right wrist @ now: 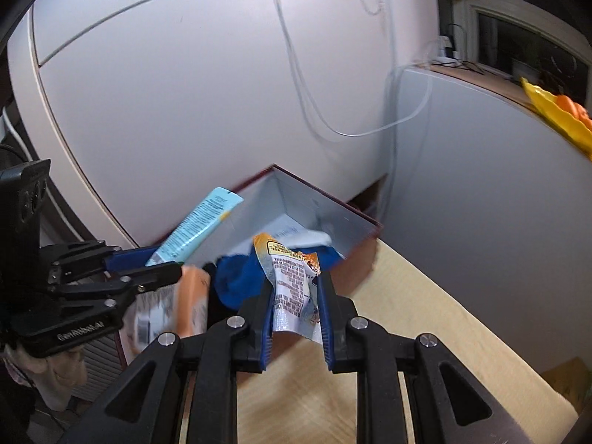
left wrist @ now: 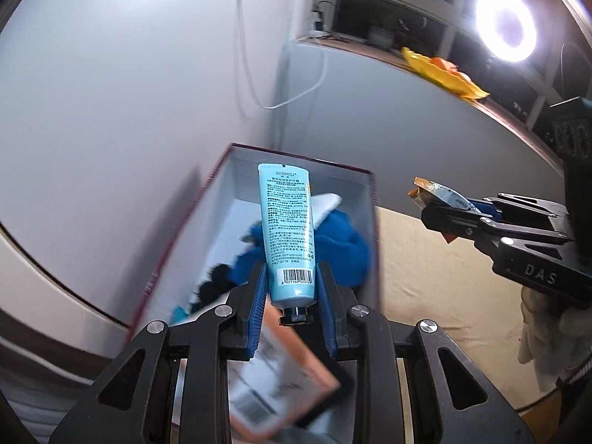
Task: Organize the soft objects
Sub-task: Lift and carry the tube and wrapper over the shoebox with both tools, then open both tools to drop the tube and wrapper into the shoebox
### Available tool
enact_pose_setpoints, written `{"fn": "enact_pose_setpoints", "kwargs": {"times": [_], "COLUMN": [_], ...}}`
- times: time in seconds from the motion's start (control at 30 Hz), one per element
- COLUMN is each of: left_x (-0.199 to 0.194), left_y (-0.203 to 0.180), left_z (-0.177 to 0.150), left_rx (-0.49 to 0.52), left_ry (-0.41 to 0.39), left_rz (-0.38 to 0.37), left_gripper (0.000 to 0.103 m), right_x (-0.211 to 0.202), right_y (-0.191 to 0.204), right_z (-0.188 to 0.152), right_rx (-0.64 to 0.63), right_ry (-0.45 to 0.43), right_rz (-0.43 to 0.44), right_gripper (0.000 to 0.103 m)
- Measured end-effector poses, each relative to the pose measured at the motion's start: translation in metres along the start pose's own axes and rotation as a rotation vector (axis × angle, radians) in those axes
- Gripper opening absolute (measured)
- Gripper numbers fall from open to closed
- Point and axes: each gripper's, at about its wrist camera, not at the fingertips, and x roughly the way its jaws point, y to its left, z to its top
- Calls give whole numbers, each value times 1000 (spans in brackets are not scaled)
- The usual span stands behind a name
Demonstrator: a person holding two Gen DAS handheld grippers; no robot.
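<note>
My left gripper (left wrist: 292,281) is shut on a light blue tube (left wrist: 286,229) with a black cap, held above an open red-edged box (left wrist: 355,199). It also shows in the right wrist view (right wrist: 162,262) with the tube (right wrist: 196,225). My right gripper (right wrist: 294,292) is shut on a crumpled orange and silver packet (right wrist: 292,288), just in front of the box (right wrist: 355,229). In the left wrist view the right gripper (left wrist: 429,207) holds the packet (left wrist: 440,194) to the right of the box. A blue soft item (left wrist: 340,244) and a white one (left wrist: 325,203) lie in the box.
An orange packet (left wrist: 288,381) lies at the near end of the box, below my left gripper. The box stands on a yellowish table (right wrist: 407,318) against a white wall. A yellow object (left wrist: 444,74) rests on the window sill. White cables hang on the wall.
</note>
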Motion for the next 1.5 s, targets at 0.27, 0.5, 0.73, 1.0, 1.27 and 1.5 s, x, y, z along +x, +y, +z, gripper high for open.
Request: {"fn": "enact_pose_setpoints", "kwargs": {"times": [0.27,0.5,0.73,1.0,1.27,1.5], "left_x": [20,30,28,21,11,-8], "left_y": [21,20,21,23,18,5], "left_z": [10,19,27,24,16,4], "left_rx": [-17,-15,-7,-23,-34,-32], "left_ry": [36,39,13,1,-12,-46], "left_rz": [37,46,81,90,81,63], "left_gripper": [25,25,30,38,38,52], "right_x": [46,66,65,54,36,12], "right_y": [25,27,32,30,27,25], "right_z": [15,18,17,15,5,-11], "right_rx": [-21,-24,-47,-38,-30,-33], "right_ry": [53,87,79,46,30,7], "right_rz": [18,12,14,-5,-17,-49], "right_gripper": [19,19,37,61,61,61]}}
